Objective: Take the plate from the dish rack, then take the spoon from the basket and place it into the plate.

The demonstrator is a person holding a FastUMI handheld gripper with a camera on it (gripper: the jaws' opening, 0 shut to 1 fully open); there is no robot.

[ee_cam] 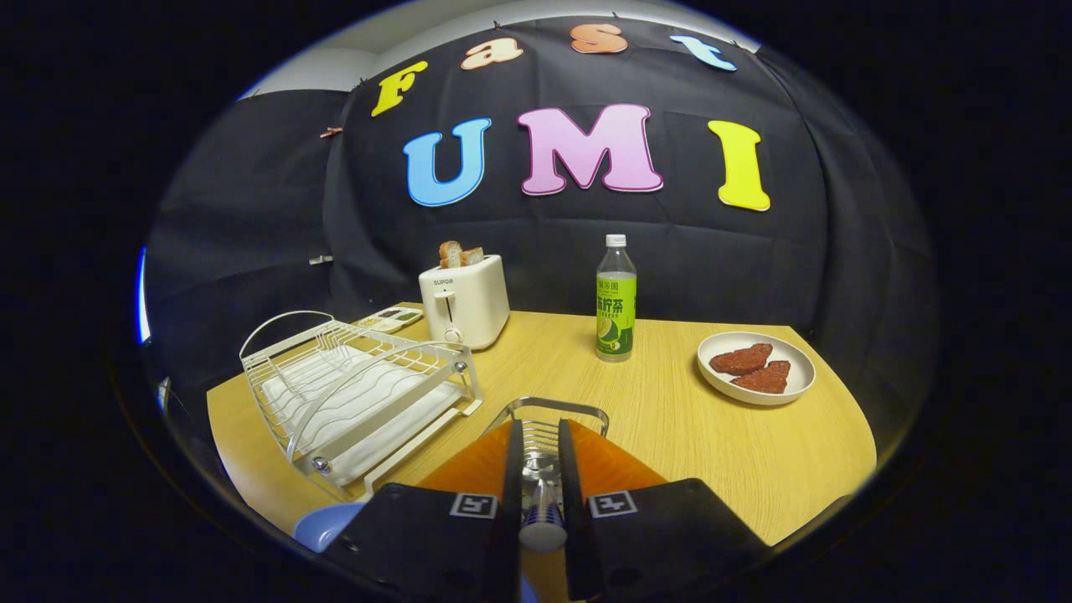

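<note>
Wooden tabletop (670, 435) runs out ahead of the gripper (541, 469), backed by the booth's black cloth wall. Its 2 fingers stand close together with something slim caught between them: a shiny metal piece with a rounded handle end nearest the camera, which looks like the spoon (541, 502). Both fingers appear to press on it.

Just ahead of the fingertips is the wire basket (548, 412), its chrome rim arching over thin bars, so the spoon is at or barely above the basket. Off to the left of the fingers and a little beyond them sits the white dish rack (360, 394), and its slots look bare. Close in on the left, low beside the gripper body, a pale blue rounded edge shows, most likely the plate (322, 526) already out of the rack, though too little of it is visible to be sure.

Judging from this, the step in hand is step 2: lifting the spoon out of the basket. The next move calls for raising it clear of the wire rim, then swinging back and left toward the blue plate and lowering before letting go.

Farther off stand a white toaster (465, 300) with bread in it, a green-labelled bottle (615, 301), and to the right a cream dish (756, 367) holding 2 reddish-brown pieces.
</note>
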